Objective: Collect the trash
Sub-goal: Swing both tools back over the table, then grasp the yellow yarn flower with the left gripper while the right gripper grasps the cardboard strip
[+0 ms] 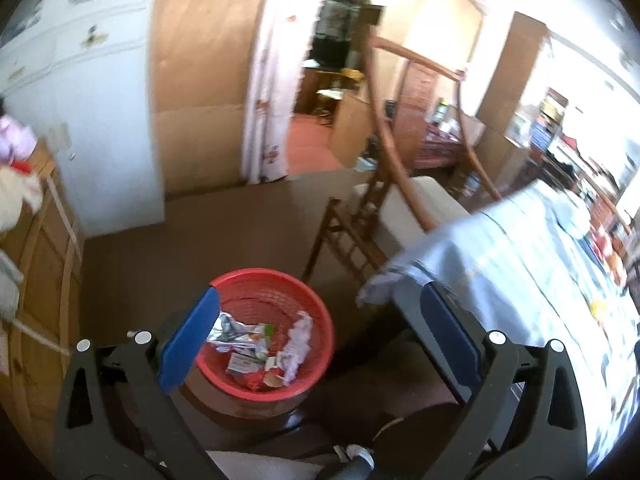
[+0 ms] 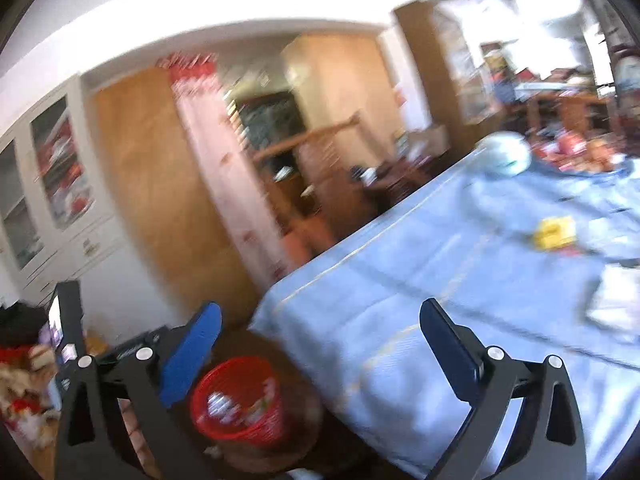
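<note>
A red basket [image 1: 320, 312] stands on the brown floor beside the table; crumpled foil, paper scraps and wrappers [image 1: 260, 344] lie inside it. My left gripper [image 1: 320, 312] hangs above it, open, with nothing between its blue fingers. In the right wrist view the same red basket [image 2: 224, 428] sits low at the left, blurred. My right gripper [image 2: 320, 320] is open and empty, over the near corner of the blue-clothed table [image 2: 440, 264]. A small yellow item [image 2: 554, 232] and a white paper [image 2: 616, 296] lie on the cloth further right.
A wooden chair with a pale cushion [image 1: 400, 208] stands at the table's end. A wooden cabinet [image 1: 36, 280] with cloths on top is at the left. A pale bag [image 2: 506, 154] and cluttered goods lie at the table's far side. A doorway [image 1: 320, 100] opens behind.
</note>
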`<state>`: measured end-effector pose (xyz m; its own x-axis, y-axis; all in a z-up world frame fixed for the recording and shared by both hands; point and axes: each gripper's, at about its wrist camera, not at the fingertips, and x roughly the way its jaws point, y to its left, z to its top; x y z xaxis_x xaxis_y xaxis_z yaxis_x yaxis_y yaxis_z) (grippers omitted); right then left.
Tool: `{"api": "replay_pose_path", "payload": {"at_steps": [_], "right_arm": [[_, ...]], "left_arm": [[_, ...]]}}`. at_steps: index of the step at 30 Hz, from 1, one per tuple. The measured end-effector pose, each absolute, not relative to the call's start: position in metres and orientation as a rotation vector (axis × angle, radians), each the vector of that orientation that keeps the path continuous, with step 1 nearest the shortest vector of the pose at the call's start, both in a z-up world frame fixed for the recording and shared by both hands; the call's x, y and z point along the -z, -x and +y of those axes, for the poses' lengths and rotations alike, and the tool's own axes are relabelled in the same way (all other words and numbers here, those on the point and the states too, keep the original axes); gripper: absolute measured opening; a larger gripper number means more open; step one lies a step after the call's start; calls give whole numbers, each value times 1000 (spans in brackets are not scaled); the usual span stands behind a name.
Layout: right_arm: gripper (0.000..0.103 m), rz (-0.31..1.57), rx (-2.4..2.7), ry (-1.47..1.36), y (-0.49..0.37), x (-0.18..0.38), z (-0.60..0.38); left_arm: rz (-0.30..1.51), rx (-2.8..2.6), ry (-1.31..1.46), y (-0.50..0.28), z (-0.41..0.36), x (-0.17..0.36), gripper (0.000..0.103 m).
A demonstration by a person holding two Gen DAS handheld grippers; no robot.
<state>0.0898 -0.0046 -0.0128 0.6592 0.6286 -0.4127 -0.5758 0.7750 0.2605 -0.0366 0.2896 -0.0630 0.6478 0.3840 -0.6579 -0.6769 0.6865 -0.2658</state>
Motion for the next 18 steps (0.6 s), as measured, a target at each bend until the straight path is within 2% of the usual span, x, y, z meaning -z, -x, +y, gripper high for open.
{"api": "replay_pose_path", "payload": {"at_steps": [8, 18], "right_arm": [[98, 367, -453, -169, -80, 9, -137], [98, 402, -103, -431, -115, 28, -295]], "left_arm": [[669, -401, 386, -4, 210, 56, 96], [779, -89, 221, -118, 103, 53, 96]]}}
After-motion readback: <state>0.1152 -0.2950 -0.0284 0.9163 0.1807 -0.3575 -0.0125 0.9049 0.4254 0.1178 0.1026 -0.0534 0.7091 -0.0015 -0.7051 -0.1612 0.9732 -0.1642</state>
